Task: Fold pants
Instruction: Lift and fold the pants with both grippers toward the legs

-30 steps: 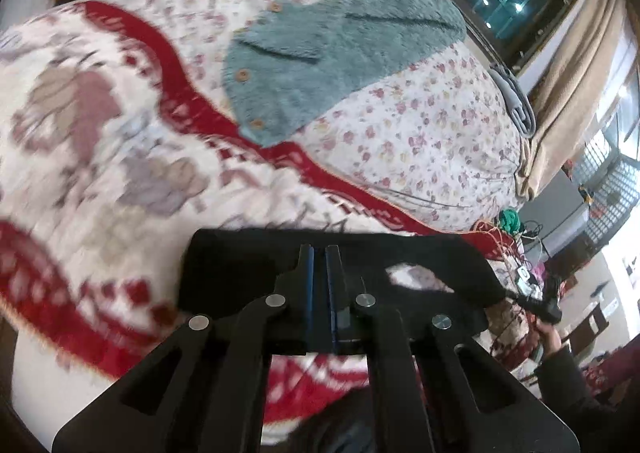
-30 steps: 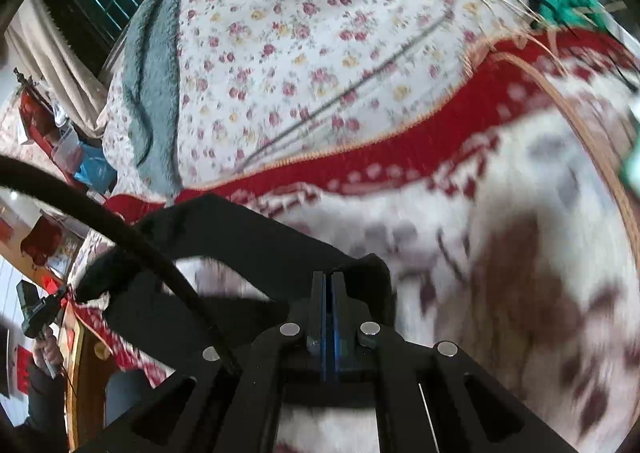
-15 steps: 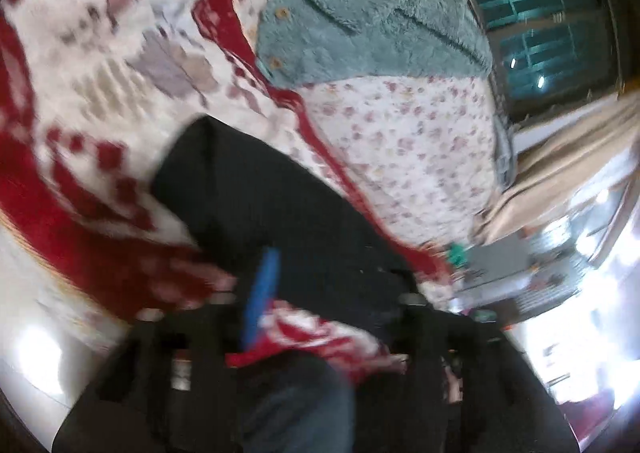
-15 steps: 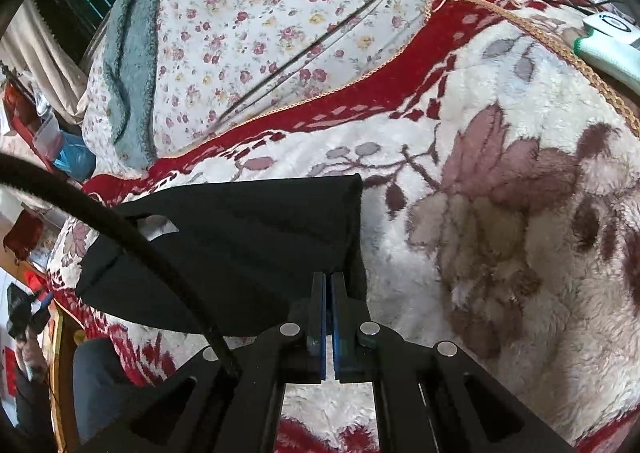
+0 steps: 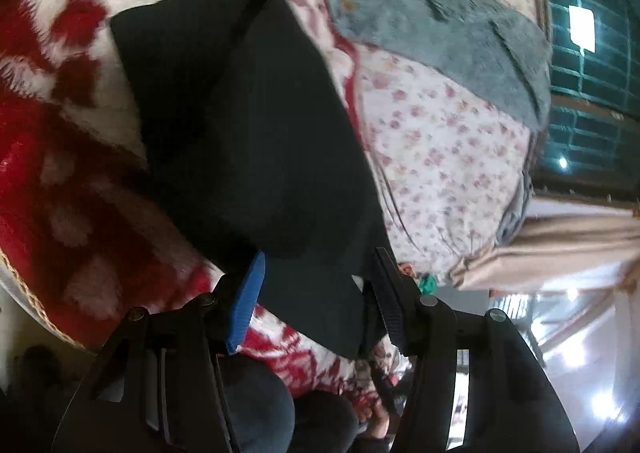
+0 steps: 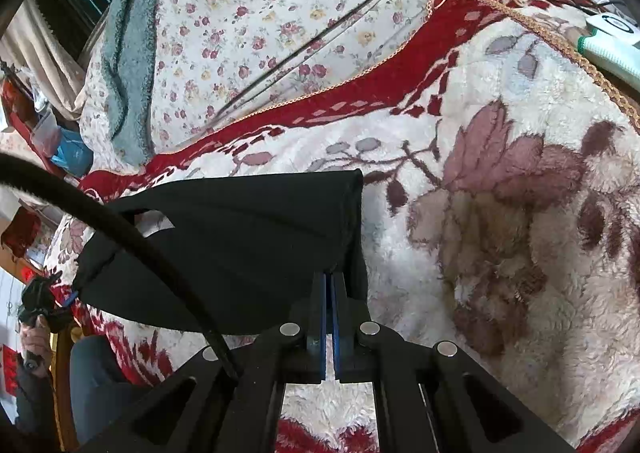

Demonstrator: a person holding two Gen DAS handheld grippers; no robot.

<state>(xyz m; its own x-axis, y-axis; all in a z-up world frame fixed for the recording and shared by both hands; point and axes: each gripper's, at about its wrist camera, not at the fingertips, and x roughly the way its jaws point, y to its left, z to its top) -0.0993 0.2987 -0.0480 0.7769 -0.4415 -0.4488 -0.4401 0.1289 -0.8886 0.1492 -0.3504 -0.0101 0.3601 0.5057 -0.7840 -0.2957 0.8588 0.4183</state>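
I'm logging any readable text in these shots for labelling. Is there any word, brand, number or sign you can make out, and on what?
None can be read.
White-and-green pack: a dark ring mark on its end, no legible letters.
Black pants, blanket, floral sheet, grey cardigan: patterns only, no print.

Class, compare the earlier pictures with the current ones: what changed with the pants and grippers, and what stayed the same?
The left gripper opened, releasing the black pants, which now lie on the fleece blanket. The right gripper stays shut on the pants' edge; the grey cardigan has not moved.
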